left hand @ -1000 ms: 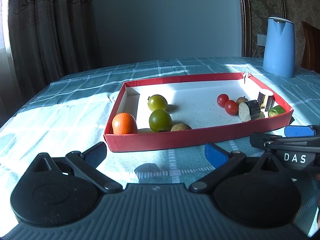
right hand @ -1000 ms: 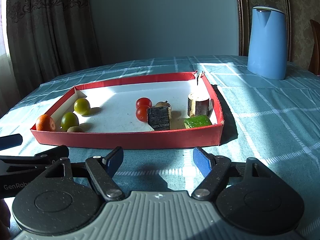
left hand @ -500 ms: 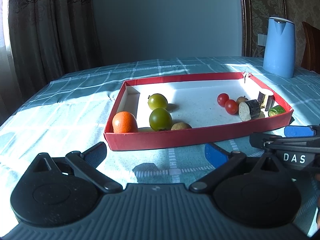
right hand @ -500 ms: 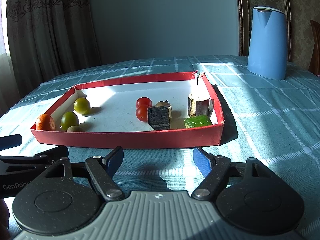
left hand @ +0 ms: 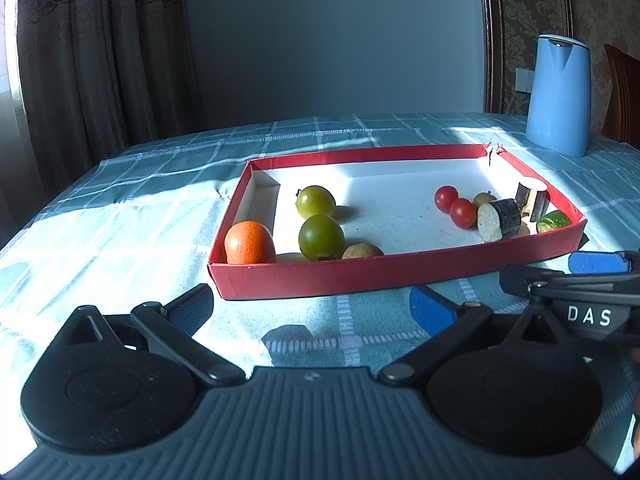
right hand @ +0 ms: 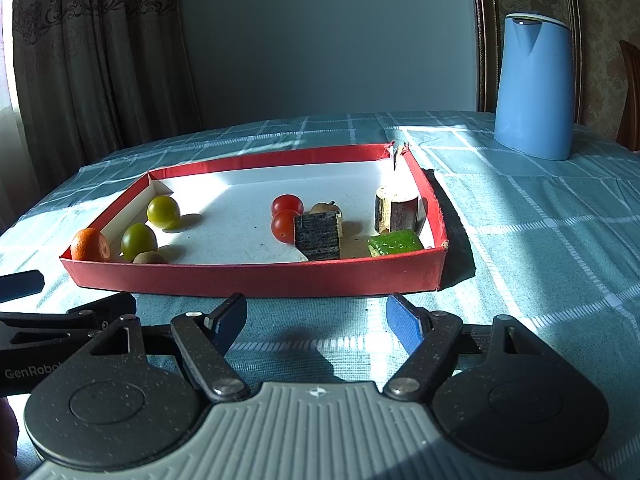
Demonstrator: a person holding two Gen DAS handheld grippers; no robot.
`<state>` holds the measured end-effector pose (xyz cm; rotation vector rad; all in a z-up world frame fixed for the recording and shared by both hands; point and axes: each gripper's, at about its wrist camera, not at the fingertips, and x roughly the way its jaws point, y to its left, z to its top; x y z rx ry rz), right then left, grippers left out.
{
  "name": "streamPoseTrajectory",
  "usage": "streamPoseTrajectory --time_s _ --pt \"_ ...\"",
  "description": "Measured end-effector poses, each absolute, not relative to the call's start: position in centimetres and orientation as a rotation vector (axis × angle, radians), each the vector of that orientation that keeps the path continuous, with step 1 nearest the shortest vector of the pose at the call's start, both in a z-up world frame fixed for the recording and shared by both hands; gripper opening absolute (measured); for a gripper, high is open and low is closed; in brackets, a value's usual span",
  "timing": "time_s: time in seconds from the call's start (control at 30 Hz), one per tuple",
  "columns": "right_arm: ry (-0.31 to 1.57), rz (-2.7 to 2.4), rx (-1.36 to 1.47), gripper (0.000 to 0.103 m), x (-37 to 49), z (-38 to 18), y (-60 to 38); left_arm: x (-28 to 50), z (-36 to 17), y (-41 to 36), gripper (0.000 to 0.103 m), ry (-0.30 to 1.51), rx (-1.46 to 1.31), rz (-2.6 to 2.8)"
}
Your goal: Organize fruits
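Observation:
A red tray (left hand: 392, 272) (right hand: 256, 278) with a white floor lies on the checked tablecloth. At its left end lie an orange (left hand: 250, 242) (right hand: 90, 245), two green tomatoes (left hand: 321, 237) (right hand: 139, 240) and a brown kiwi (left hand: 361, 251). At its right end lie two red cherry tomatoes (left hand: 463, 213) (right hand: 285, 224), eggplant pieces (left hand: 499, 220) (right hand: 318, 236) and a green cucumber piece (right hand: 394, 242). My left gripper (left hand: 312, 306) is open and empty in front of the tray's left part. My right gripper (right hand: 316, 314) is open and empty in front of the tray's middle.
A blue jug (left hand: 558, 94) (right hand: 532, 86) stands at the table's back right. A dark chair back (left hand: 622, 92) rises at the far right. Curtains (left hand: 100, 48) hang behind the table's left end. Each gripper shows at the edge of the other's view.
The left wrist view shifted very slightly, with the tray a touch lower and left. Both grippers stay open and nothing in the tray moved.

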<state>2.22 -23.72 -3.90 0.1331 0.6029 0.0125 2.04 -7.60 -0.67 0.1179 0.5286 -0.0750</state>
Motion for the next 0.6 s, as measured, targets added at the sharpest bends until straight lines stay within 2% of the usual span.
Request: streamPoseTrajectory --time_s 0.6 --pt "0.605 0.014 0.128 0.077 2.21 -3.97 -23.71 1.97 -0.7 -7.62 0.103 0.522 0.127 -0.062"
